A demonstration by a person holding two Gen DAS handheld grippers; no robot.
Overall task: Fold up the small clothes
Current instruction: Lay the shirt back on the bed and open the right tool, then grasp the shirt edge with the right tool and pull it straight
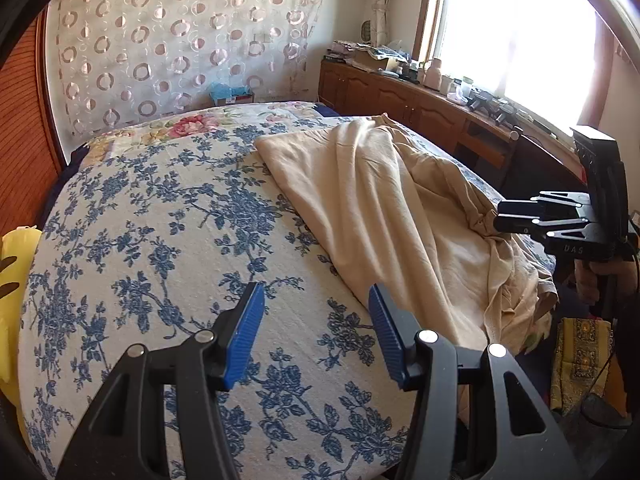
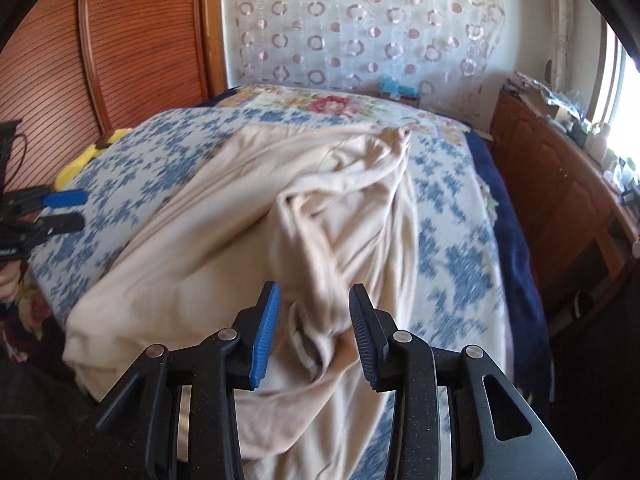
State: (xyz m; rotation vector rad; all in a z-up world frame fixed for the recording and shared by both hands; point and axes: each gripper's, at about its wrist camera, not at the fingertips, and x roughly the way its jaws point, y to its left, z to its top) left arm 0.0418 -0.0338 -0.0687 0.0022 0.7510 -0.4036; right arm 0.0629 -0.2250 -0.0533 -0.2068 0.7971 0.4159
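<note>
A beige garment (image 1: 380,208) lies crumpled on the blue-flowered bedsheet (image 1: 160,220), its near end hanging over the bed's edge. My left gripper (image 1: 316,300) is open over bare sheet just left of the garment, with nothing between its blue pads. In the right wrist view the garment (image 2: 240,220) fills the middle of the bed. My right gripper (image 2: 315,300) hovers over its bunched folds with the jaws apart and the pads not pressing on the cloth. From the left wrist view, the right gripper (image 1: 498,216) sits at a gathered bunch of the fabric. The left gripper (image 2: 76,210) shows at the far left.
A yellow cushion (image 1: 16,280) lies at the bed's left edge by a wooden slatted panel (image 2: 140,40). A wooden cabinet (image 1: 400,96) loaded with clutter runs under the bright window. A circle-patterned curtain (image 1: 180,40) hangs behind the bed. A gold patterned cloth (image 1: 580,360) lies beside the bed.
</note>
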